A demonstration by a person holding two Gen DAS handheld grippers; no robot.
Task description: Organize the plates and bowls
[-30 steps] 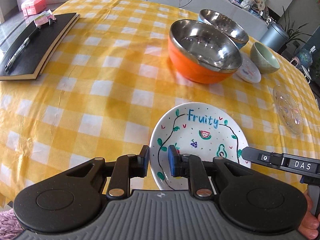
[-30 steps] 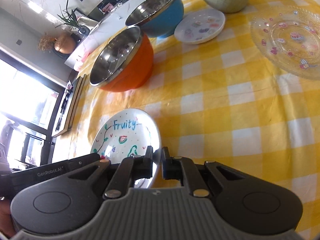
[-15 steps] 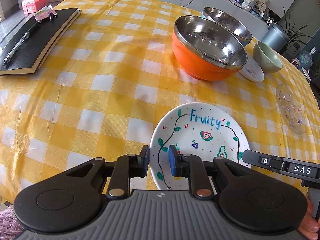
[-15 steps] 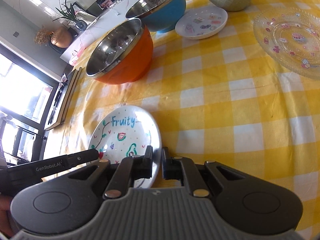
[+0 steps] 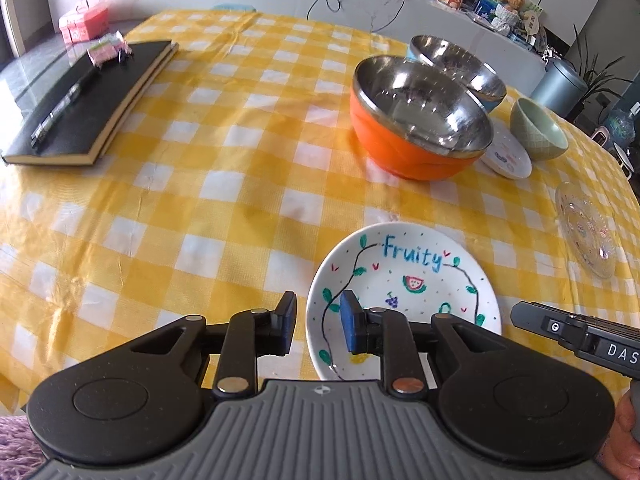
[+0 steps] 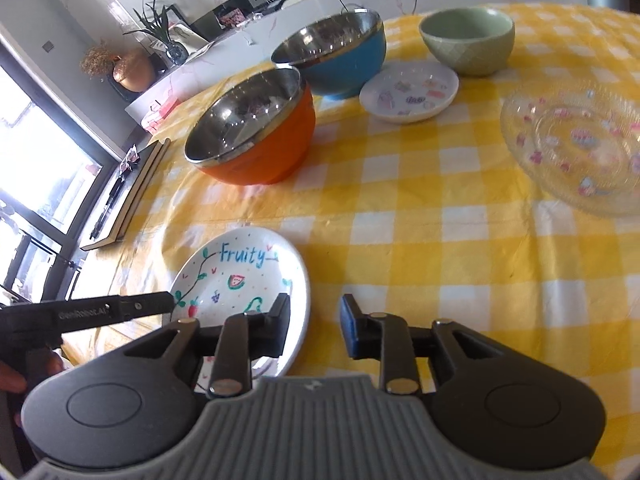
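A white plate [image 5: 404,284] painted with "Fruity" and small fruits lies on the yellow checked cloth near the table's front edge. My left gripper [image 5: 318,320] straddles the plate's left rim. Its jaws are opening and the pads [image 5: 289,322] stand off the rim. My right gripper [image 6: 314,322] straddles the right rim of the plate [image 6: 240,280]. Its jaws are also opening, with one pad over the plate, the other over the cloth, and neither pressing. Behind stand an orange steel-lined bowl [image 5: 420,120], a blue bowl [image 6: 336,60] and a green bowl [image 6: 468,40].
A small white saucer [image 6: 408,90] sits between the blue and green bowls. A clear glass plate [image 6: 576,144] lies at the right. A black notebook [image 5: 88,100] with a pen on it lies at the far left. A hand shows at each lower corner.
The right jaws, shut on the plate's right rim before, have spread apart. The left jaws stand slightly wider. Both hands have stayed almost in place.
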